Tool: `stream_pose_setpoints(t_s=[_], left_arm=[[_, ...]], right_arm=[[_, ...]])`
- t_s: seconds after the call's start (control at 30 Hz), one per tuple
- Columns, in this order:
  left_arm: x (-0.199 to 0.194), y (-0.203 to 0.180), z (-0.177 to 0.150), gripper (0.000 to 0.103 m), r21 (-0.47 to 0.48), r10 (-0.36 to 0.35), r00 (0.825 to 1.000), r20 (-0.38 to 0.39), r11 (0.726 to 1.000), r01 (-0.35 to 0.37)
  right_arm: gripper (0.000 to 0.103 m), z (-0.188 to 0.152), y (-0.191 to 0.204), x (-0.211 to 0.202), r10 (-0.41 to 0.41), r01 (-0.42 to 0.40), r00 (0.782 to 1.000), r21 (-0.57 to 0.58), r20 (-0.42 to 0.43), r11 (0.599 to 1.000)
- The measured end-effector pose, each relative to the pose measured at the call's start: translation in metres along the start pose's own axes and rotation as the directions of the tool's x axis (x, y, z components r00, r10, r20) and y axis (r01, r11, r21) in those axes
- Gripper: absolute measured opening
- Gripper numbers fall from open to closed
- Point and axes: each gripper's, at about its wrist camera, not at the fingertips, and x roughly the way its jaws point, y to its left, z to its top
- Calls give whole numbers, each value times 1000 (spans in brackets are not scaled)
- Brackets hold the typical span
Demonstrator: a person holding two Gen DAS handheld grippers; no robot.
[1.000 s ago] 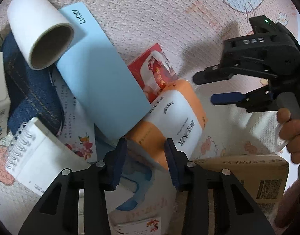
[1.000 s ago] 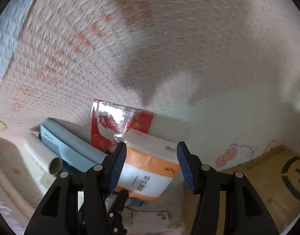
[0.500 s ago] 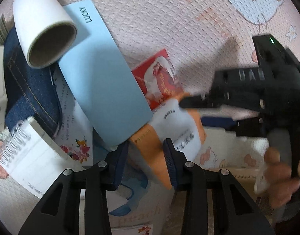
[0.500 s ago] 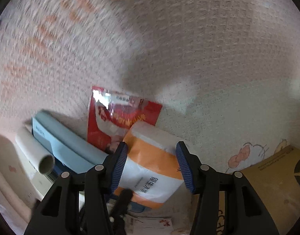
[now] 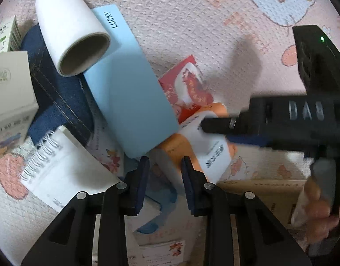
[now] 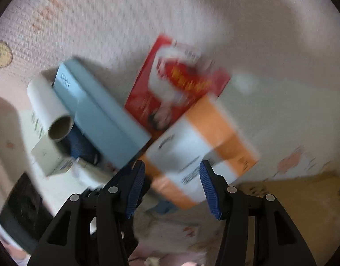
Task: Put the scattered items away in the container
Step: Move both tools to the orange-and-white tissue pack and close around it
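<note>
Left gripper: jaws about half apart and have just been closing. The near white edge of the orange pack sits in the gap, but the pads do not visibly press on it. Nothing held.

Right gripper: jaws fairly wide, hanging over the same orange pack, which lies between and just beyond the fingertips. No contact that I can confirm; this view is motion-blurred. In the left view its 2 fingers reach in from the right across the pack, upper finger over the white label, and a hand grips its handle at the right edge.

Pile, left view: red packet tucked under the far end of the orange pack; blue box marked LUCKY leans on both; white roll lies on its far-left end, open core facing near. Denim under the roll, spiral pad near left, 2 white boxes at the left edge.

Cardboard box is near right, just beside the pack's near-right corner.

Everything lies on a pink textured mat with cartoon prints.
</note>
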Motion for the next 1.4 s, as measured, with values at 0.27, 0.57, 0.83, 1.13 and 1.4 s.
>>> stream_pose_setpoints(t_s=[0.27, 0.57, 0.83, 1.13, 1.4], left_arm=[[12, 1, -4, 33, -64, -57, 998, 11, 996, 58], [32, 0, -11, 33, -66, -63, 998, 15, 996, 64], [11, 26, -21, 33, -82, -40, 999, 4, 996, 40], [-16, 49, -40, 33, -77, 13, 1000, -23, 997, -14], [-39, 71, -48, 33, 2, 45, 999, -3, 999, -45]], right_arm=[[30, 16, -42, -19, -6, -29, 989, 235, 146, 972], [23, 4, -90, 7, 65, -108, 989, 343, 133, 933], [23, -16, -67, 9, 48, -71, 993, 216, 110, 974], [24, -60, -51, 14, 90, -95, 995, 134, 48, 986], [26, -94, -25, 10, 144, -142, 987, -44, 64, 989]])
